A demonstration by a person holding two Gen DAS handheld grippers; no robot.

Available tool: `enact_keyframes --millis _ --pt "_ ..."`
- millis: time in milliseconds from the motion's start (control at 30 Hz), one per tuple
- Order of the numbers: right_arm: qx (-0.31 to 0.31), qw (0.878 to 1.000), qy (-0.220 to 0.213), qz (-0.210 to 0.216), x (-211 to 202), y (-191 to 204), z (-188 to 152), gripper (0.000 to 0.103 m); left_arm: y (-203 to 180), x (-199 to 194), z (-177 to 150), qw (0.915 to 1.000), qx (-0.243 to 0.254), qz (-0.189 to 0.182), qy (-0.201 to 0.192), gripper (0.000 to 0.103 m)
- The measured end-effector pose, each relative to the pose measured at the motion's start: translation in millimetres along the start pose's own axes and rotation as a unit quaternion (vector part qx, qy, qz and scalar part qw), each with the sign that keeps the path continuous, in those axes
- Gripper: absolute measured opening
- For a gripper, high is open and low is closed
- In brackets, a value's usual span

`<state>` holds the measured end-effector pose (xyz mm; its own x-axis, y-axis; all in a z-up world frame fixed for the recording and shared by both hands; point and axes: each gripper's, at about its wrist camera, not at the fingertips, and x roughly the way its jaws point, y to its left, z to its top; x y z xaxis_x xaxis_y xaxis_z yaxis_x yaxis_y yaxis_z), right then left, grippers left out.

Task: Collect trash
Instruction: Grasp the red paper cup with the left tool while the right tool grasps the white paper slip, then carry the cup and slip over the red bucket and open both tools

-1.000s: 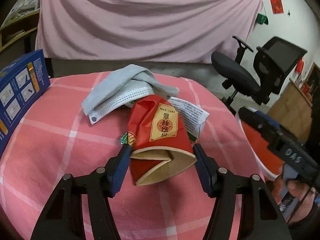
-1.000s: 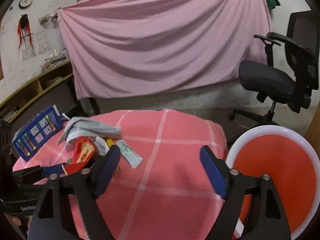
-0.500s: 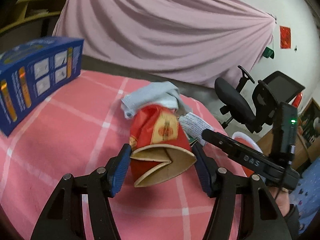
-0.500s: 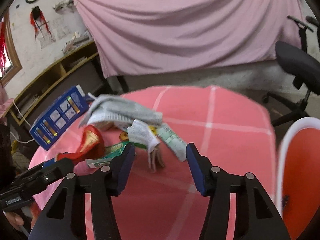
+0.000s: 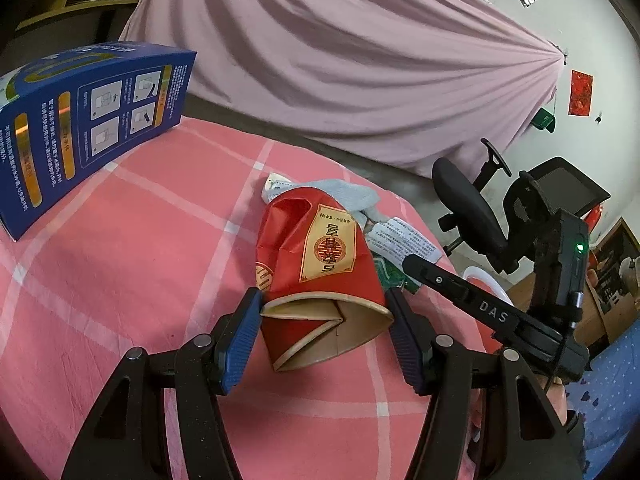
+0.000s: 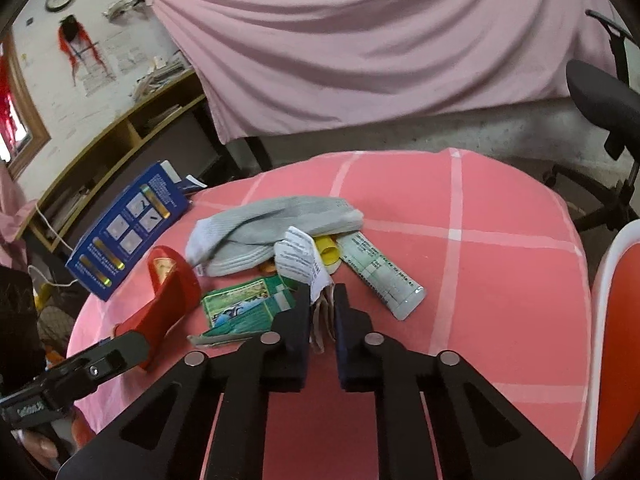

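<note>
A round table point(image 5: 120, 248) covered in a pink checked cloth held a small heap of trash. The left gripper point(image 5: 324, 334) had its blue-padded jaws pressed against both sides of a crushed red paper cup point(image 5: 320, 276), whose flattened rim faced the camera; the cup rested on the cloth, near the table's near-left edge. Just beyond it lay a grey sock point(image 5: 352, 196) and a white printed leaflet point(image 5: 404, 238).

The right gripper point(image 6: 322, 312) had its jaws drawn almost together, pinching a crumpled scrap of paper and brownish wrapper point(image 6: 320, 308) at the near end of the heap. That scrap ran up into the white printed leaflet point(image 6: 300, 258). Left of the jaws lay a flattened green carton point(image 6: 244, 306); to the right lay a pale green tube point(image 6: 380, 276) with a yellow cap point(image 6: 326, 248) at its far end. The grey sock point(image 6: 272, 220) lay across the far side of the heap. In this view the red paper cup point(image 6: 168, 292) sat further left.

A blue box point(image 6: 128, 228) stood at the table's far-left edge. A red bin with a white rim point(image 6: 604, 280) stood just off the table's right edge. A pink curtain point(image 6: 380, 40) hung behind, with a black office chair point(image 5: 480, 216) at the right.
</note>
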<state>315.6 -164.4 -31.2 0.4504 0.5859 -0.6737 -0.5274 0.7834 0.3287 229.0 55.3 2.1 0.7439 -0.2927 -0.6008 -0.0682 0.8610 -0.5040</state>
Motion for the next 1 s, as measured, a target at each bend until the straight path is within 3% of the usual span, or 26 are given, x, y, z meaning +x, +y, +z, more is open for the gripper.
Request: enact_keyframes --millis 233,567,767,1000 --pt "0.013 0.999 -0.021 0.028 -21 3 -15 0.007 -5 -12 -14 0.9999 0.004 0.007 -0.012 0.055" --pt "-0.011 0.996 -0.091 0.013 -69 10 -33 0.007 -33 -27 -45 0.9985 0.054 0.011 -0.011 0.055" --pt "-0.013 0.990 -0.135 0.024 -88 10 -38 0.007 -37 -33 -52 0.9998 0.009 -0.009 -0.016 0.054" --pt "-0.033 0.979 -0.203 0.013 -116 11 -45 0.007 -64 -45 -50 0.9971 0.020 -0.028 -0.068 0.054"
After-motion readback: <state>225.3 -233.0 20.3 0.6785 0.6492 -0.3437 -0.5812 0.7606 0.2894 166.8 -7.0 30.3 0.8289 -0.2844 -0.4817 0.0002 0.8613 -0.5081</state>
